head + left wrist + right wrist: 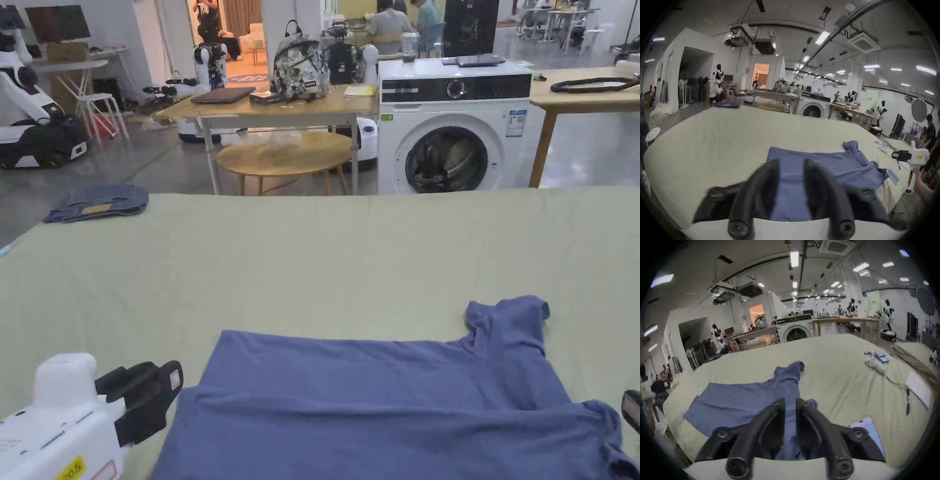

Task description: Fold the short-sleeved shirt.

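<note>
I have the blue short-sleeved shirt [387,400] lying flat on the pale green cloth of the worktop [312,262], close to the near edge and toward the right-hand side. Its body runs along that edge, with one sleeve [509,319] pointing toward the far edge and the collar end toward the right.

My left claw [791,164] hangs at the shirt's left end; its jaws stand apart with a clear gap, and blue cloth shows through the gap below them, but I cannot see them pressing on it. In the head view the left claw [147,390] sits just beside the shirt's left edge, over bare worktop.

My right claw [790,402] is over the collar end, jaws a narrow way apart, nothing held between the tips. From the left gripper view the right claw [895,155] sits off the shirt's right end, raised above the worktop.

A phone [870,433] lies near the shirt's right end. A folded blue garment [97,203] rests at the far left corner. A washing machine [453,125] stands beyond the far edge.
</note>
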Motion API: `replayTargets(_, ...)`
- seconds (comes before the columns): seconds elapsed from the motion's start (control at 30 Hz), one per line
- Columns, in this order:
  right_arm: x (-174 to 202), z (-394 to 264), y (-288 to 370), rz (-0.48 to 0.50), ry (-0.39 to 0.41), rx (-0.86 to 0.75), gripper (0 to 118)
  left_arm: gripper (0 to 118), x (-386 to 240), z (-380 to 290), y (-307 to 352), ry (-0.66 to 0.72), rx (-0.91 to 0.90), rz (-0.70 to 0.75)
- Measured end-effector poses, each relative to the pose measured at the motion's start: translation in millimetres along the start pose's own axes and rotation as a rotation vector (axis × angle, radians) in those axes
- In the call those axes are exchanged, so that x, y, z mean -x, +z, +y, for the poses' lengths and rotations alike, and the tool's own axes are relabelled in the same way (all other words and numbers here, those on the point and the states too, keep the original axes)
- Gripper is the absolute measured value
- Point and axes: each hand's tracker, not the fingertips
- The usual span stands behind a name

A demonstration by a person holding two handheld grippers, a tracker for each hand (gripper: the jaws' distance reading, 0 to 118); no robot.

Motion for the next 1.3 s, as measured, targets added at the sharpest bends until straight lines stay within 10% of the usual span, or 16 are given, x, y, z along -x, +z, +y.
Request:
replayTargets(0.23,24,-34,23,0.056,0.048,0.020,0,0,-34,-21,36,-0.022,0.043,-0.009)
replayTargets(0.4,18,-33,34,0.081,-0.066,0.025,0,0,-4,-33,15,0.096,0.163,0.062)
replayTargets(0.5,9,-33,41,0.085,-0.102,0.042,0,45,32,-52,-9,0.243,0.257,0.058)
replayTargets(0.73,-30,-47,44,0.046,-0.210,0.097,0,50,46,-101,-73,0.239,0.442,0.114)
replayTargets(0.87,-37,-52,50,0.021,-0.226,0.111,0,0,45,-98,-79,0.214,0.452,0.160)
replayTargets(1.0,-39,-60,39,-0.004,-0.261,0.125,0,0,47,-102,-89,0.216,0.509,0.131)
replayTargets(1.03,-40,-62,31,-0.033,-0.270,0.132,13,0,53,-102,-88,0.228,0.512,0.126)
replayTargets(1.1,-45,-67,12,-0.097,-0.306,0.180,77,0,54,-102,-86,0.238,0.514,0.120)
replayTargets(1.3,-55,-90,-49,-0.101,-0.540,0.306,79,0,51,-102,-87,0.224,0.521,0.128)
